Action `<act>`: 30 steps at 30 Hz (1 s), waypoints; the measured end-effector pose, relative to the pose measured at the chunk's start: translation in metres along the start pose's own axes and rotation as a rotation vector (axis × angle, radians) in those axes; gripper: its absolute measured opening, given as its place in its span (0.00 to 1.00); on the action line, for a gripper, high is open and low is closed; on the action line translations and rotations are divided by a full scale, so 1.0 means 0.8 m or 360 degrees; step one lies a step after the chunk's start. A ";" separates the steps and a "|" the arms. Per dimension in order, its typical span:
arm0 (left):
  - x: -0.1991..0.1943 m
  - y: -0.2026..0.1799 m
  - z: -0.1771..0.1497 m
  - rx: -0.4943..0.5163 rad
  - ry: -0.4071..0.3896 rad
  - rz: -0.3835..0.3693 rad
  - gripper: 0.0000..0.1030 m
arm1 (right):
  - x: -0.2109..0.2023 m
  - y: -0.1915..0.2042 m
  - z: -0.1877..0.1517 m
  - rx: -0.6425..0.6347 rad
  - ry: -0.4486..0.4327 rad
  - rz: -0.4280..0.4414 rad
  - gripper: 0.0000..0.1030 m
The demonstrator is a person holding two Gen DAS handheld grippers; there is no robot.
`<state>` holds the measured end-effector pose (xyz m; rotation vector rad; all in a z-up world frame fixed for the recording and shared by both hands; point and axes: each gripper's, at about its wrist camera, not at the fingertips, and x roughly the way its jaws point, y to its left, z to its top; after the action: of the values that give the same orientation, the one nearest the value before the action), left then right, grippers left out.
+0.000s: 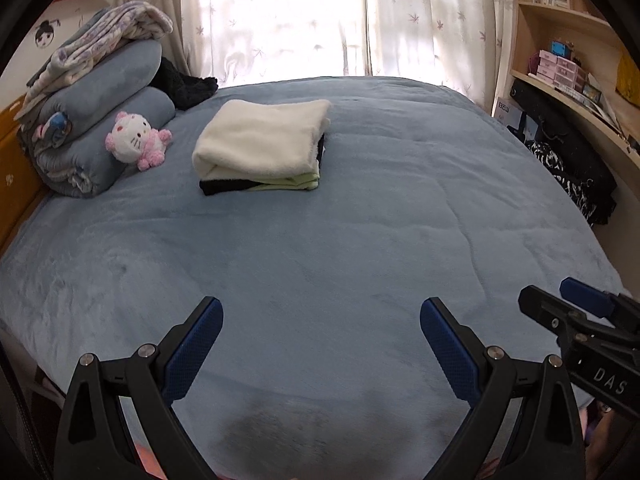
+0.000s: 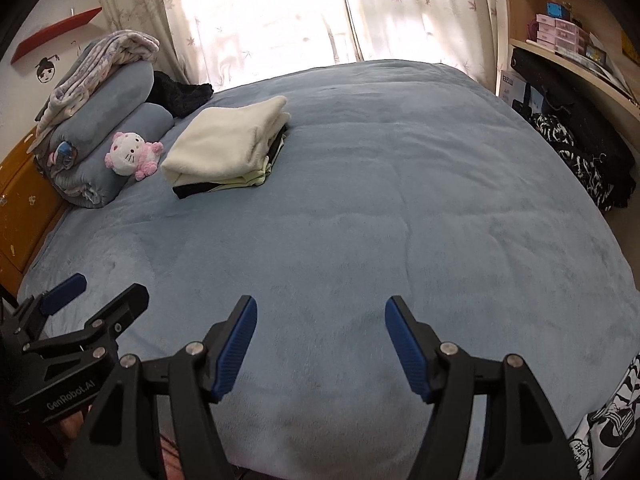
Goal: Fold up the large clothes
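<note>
A stack of folded clothes (image 1: 260, 144), cream on top with pale green and black layers under it, lies on the blue bed (image 1: 320, 240) at the far left; it also shows in the right wrist view (image 2: 228, 144). My left gripper (image 1: 321, 308) is open and empty above the near edge of the bed. My right gripper (image 2: 321, 306) is open and empty beside it, to its right. A black-and-white patterned garment (image 2: 600, 428) hangs at the bed's near right corner. Another black-and-white garment (image 1: 560, 176) lies off the bed's right side.
Rolled blue bedding (image 1: 100, 120) with a patterned blanket on top and a pink-and-white plush toy (image 1: 136, 140) sit at the bed's left. A dark fuzzy item (image 1: 184, 84) lies behind them. Shelves (image 1: 568, 40) stand at the right, curtains (image 1: 320, 16) behind.
</note>
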<state>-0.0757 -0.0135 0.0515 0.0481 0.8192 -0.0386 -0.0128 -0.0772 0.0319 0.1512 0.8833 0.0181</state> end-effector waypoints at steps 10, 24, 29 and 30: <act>-0.014 -0.012 0.000 0.0004 -0.0038 0.0023 0.95 | -0.015 0.000 0.003 -0.0027 -0.0060 0.0024 0.65; -0.015 -0.003 0.005 -0.0022 -0.0036 0.0007 0.95 | -0.024 0.004 0.009 -0.0048 -0.0104 0.0018 0.65; -0.020 -0.002 0.008 -0.0033 -0.0058 0.0007 0.95 | -0.022 0.005 0.010 -0.0060 -0.0093 0.0010 0.65; -0.021 -0.002 0.008 -0.0032 -0.0061 0.0009 0.95 | -0.021 0.006 0.009 -0.0058 -0.0090 0.0011 0.65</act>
<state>-0.0824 -0.0149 0.0679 0.0304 0.7812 -0.0258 -0.0178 -0.0744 0.0504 0.1201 0.8255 0.0364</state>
